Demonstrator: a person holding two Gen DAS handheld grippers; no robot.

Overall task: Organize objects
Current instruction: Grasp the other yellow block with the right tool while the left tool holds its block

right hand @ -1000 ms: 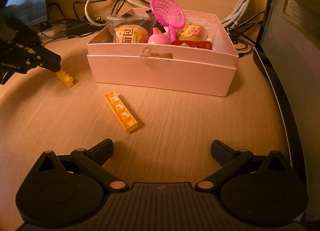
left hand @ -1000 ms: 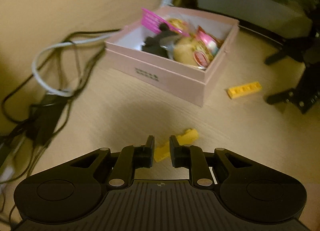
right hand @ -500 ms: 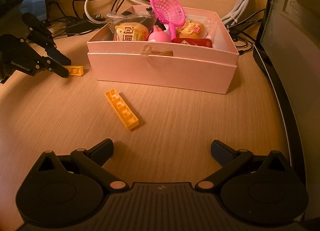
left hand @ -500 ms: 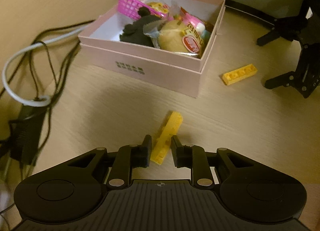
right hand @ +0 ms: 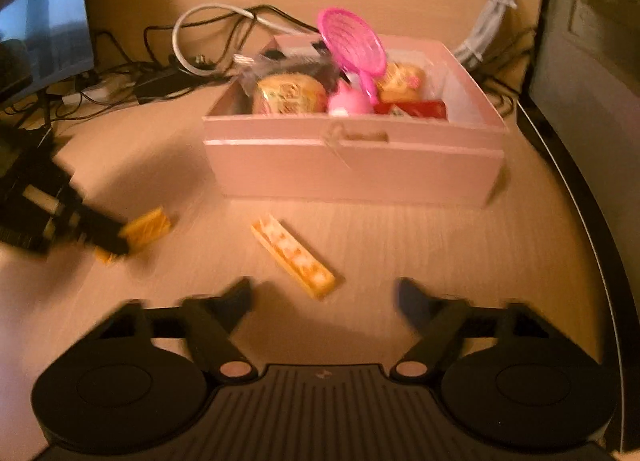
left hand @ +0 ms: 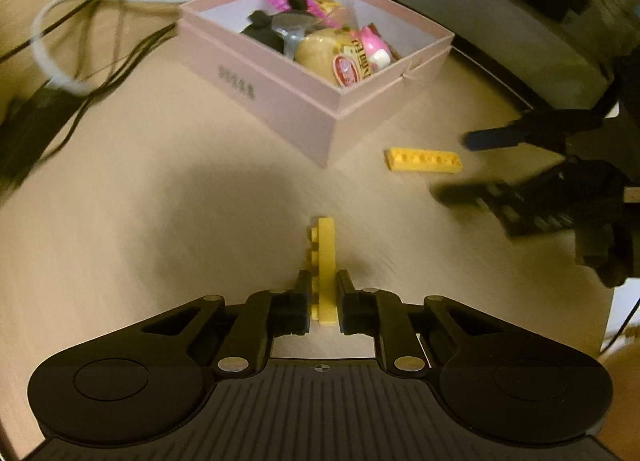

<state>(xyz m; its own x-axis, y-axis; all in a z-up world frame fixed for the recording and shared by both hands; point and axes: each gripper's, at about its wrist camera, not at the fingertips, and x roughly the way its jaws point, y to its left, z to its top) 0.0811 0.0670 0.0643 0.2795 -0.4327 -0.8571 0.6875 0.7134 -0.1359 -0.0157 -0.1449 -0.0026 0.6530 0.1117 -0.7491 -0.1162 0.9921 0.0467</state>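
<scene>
Wooden desk (right hand: 420, 253) carries a pink box (right hand: 352, 165); the left gripper (left hand: 324, 301) pinches a yellow brick (left hand: 326, 261), while the right gripper (right hand: 324, 297), jaws just closing, stands spread before another yellow brick (right hand: 296, 257).

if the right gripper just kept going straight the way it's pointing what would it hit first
Most likely the loose yellow brick, which lies on the desk just beyond the right gripper and its jaws, which have just been closing with nothing between them. The pink box sits further behind it. Depth is hard to judge.
</scene>
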